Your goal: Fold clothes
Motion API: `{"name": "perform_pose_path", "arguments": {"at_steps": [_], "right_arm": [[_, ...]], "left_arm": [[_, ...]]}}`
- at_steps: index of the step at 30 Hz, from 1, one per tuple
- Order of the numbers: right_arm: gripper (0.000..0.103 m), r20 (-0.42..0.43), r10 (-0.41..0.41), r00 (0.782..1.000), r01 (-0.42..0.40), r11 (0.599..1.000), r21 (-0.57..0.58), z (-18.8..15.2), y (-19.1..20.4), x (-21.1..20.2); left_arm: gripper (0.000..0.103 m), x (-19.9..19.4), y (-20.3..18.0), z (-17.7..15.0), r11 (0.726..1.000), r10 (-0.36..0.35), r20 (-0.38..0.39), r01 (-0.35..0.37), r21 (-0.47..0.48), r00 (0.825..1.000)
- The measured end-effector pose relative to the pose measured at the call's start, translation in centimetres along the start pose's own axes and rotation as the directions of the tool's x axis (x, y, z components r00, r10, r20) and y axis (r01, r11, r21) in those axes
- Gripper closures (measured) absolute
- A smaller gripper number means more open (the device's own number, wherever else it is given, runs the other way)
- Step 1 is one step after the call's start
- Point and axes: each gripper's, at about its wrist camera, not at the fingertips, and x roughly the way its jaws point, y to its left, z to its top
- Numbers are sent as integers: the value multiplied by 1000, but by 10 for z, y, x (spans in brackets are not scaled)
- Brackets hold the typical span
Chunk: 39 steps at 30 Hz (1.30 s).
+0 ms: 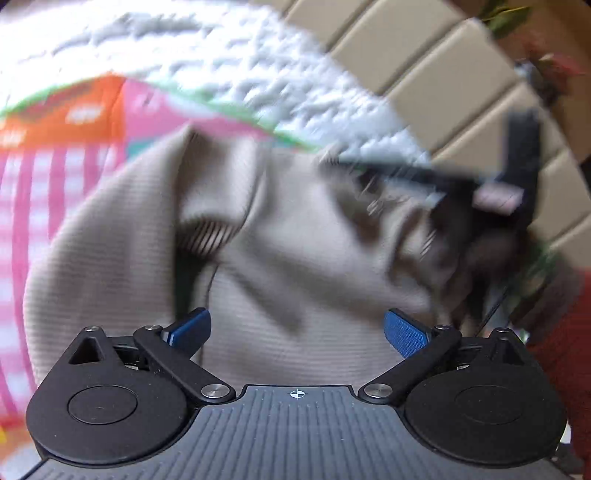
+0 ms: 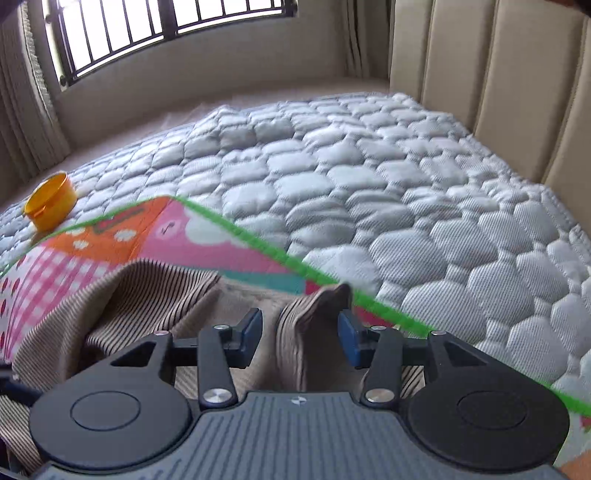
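Note:
A beige ribbed garment (image 1: 288,236) lies bunched on a colourful pink and orange mat (image 1: 62,155). My left gripper (image 1: 297,328) is open just above the garment, its blue pads (image 1: 402,332) wide apart with nothing between them. The left wrist view is blurred by motion. In the right wrist view the same garment (image 2: 147,295) lies on the mat (image 2: 177,240). My right gripper (image 2: 300,334) is open, and a raised fold of the garment (image 2: 314,325) stands between its blue pads (image 2: 347,338), not clamped.
The mat lies on a grey quilted mattress (image 2: 369,184). A yellow lid or cup (image 2: 51,201) sits on the mattress at the far left. A beige padded headboard (image 2: 498,74) stands to the right, a barred window (image 2: 147,29) behind. The other gripper (image 1: 517,177) shows blurred at the right of the left wrist view.

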Motion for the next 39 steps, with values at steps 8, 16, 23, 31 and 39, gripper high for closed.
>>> {"name": "perform_pose_path", "arguments": {"at_steps": [8, 16, 23, 31, 39], "right_arm": [[98, 144, -135, 980, 158, 974, -163, 15, 32, 15], [89, 83, -214, 973, 222, 969, -105, 26, -11, 39], [58, 165, -291, 942, 307, 948, -82, -13, -28, -82], [62, -20, -344, 939, 343, 929, 137, -97, -83, -94], [90, 72, -566, 821, 569, 821, -50, -80, -112, -92]], "left_arm": [[3, 26, 31, 3, 980, 81, -129, -102, -170, 988], [3, 23, 25, -4, 985, 130, -132, -143, -97, 983], [3, 11, 16, -4, 993, 95, -60, -99, -69, 994], [3, 26, -39, -8, 988, -134, -16, 135, 73, 991], [3, 62, -50, -21, 986, 47, -139, -24, 162, 989]]}}
